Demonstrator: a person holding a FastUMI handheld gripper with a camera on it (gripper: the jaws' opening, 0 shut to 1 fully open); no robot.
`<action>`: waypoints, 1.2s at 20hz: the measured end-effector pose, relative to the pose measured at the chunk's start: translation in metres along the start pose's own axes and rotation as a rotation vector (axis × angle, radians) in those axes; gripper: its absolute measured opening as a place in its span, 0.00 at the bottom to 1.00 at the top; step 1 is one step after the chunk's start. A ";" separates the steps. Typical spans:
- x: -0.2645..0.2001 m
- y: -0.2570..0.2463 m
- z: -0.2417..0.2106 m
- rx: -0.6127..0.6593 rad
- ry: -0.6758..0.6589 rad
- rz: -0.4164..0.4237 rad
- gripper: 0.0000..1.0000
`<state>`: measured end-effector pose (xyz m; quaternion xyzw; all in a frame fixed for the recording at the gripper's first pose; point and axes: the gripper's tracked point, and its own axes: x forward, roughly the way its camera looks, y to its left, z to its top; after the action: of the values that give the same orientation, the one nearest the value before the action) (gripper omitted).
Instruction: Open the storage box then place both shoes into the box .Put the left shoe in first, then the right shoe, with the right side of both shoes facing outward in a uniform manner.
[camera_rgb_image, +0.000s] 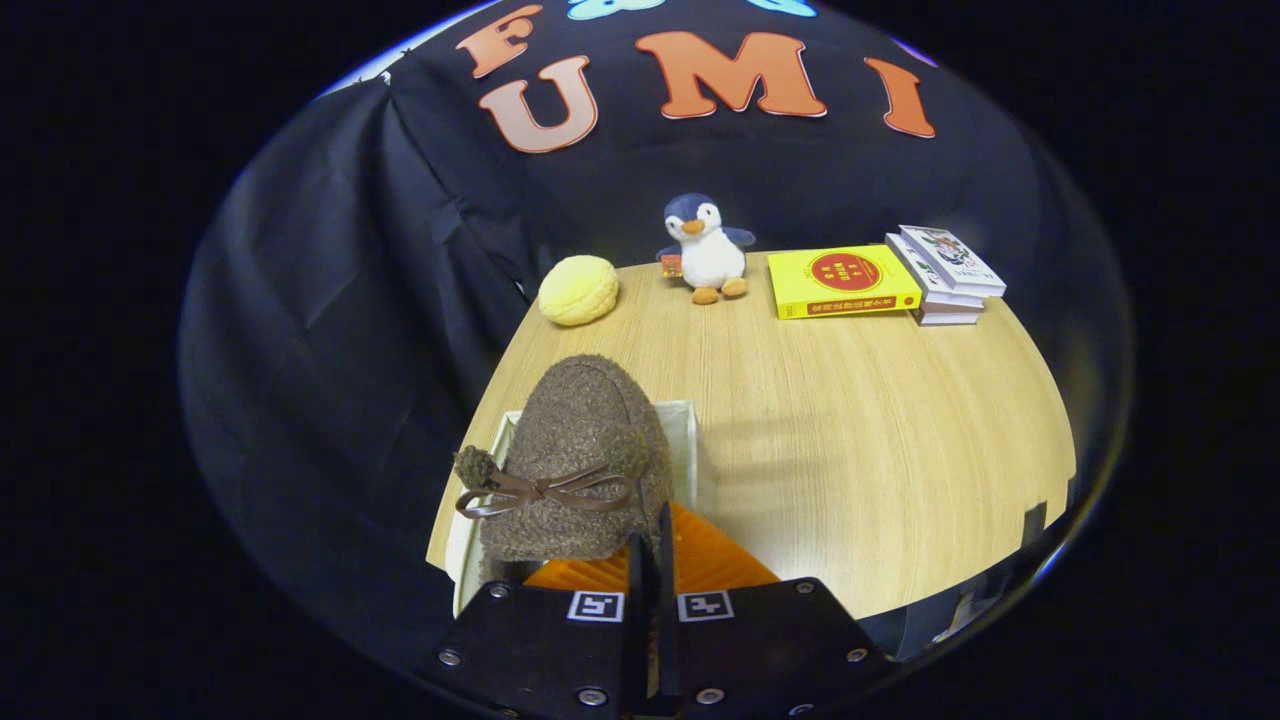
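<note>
Gripper (655, 545) pinching one fuzzy brown shoe (580, 460) over white box (686, 440), three books (900, 280) beyond.

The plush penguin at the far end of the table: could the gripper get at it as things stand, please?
Probably not yet: the gripper is shut on the fuzzy brown shoe over the white storage box. The wooden table before the plush penguin lies bare.

Single fisheye view mounted on the tongs (650, 560), looking forward along both fingers and tilted down over the desk (850, 420); fuzzy shoe (575, 460) very close ahead; far desk edge and booth wall beyond.
</note>
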<state>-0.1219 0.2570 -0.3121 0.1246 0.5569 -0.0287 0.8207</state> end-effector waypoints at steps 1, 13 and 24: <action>0.006 0.004 -0.006 -0.007 0.011 -0.005 0.05; 0.051 0.014 -0.056 -0.044 0.144 -0.111 0.22; -0.010 0.007 0.016 -0.077 -0.068 -0.006 0.58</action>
<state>-0.1099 0.2595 -0.2965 0.0902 0.5297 -0.0138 0.8433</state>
